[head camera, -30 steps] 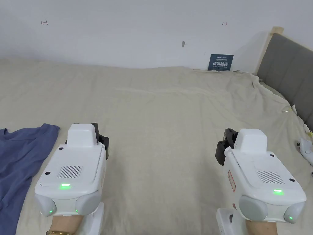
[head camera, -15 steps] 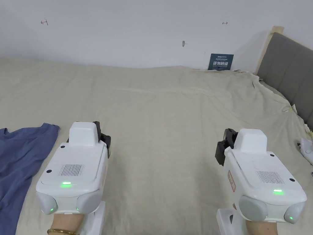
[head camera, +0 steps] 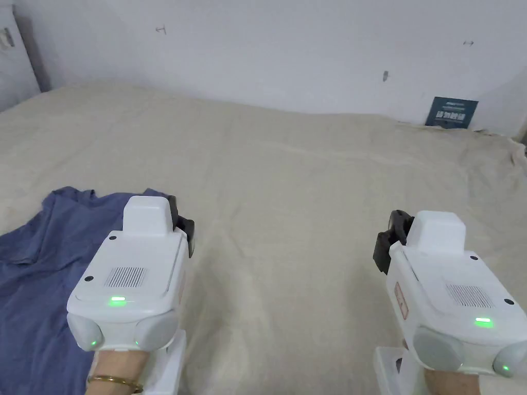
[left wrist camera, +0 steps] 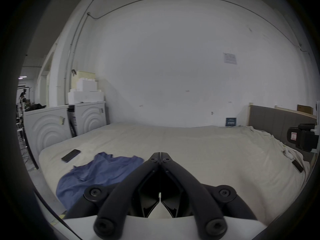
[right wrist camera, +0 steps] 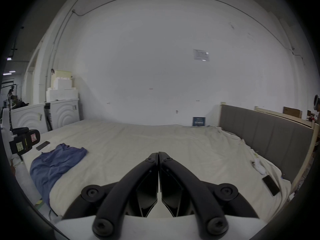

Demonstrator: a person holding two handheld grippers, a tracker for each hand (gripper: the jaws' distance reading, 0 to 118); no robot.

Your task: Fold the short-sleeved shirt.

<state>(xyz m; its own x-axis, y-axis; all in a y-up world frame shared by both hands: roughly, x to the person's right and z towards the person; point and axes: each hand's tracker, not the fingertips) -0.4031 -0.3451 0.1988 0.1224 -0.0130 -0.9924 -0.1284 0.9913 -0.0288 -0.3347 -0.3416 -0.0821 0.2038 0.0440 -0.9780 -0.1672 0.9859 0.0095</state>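
Note:
A blue short-sleeved shirt [head camera: 46, 257] lies crumpled on the beige bed sheet [head camera: 288, 205] at the left, hanging partly over the near edge; it also lies at the left in both gripper views [left wrist camera: 97, 174] [right wrist camera: 53, 164]. My left gripper [left wrist camera: 160, 154] hovers just right of the shirt, jaws pressed together with nothing between them. In the head view its white body [head camera: 131, 277] covers the shirt's right edge. My right gripper [right wrist camera: 158, 153] is held over bare sheet far to the right, also shut and holding nothing; its white body [head camera: 448, 298] is at the lower right.
A dark phone [left wrist camera: 71, 155] lies on the sheet beyond the shirt. Another dark phone [right wrist camera: 271, 185] lies near the grey headboard [right wrist camera: 266, 139] at the right. White cabinets [left wrist camera: 52, 129] stand past the bed's left end. A wall runs behind the bed.
The head camera has turned left, bringing more of the blue shirt into view. The left gripper now sits closer to the shirt's edge. Both grippers stay shut.

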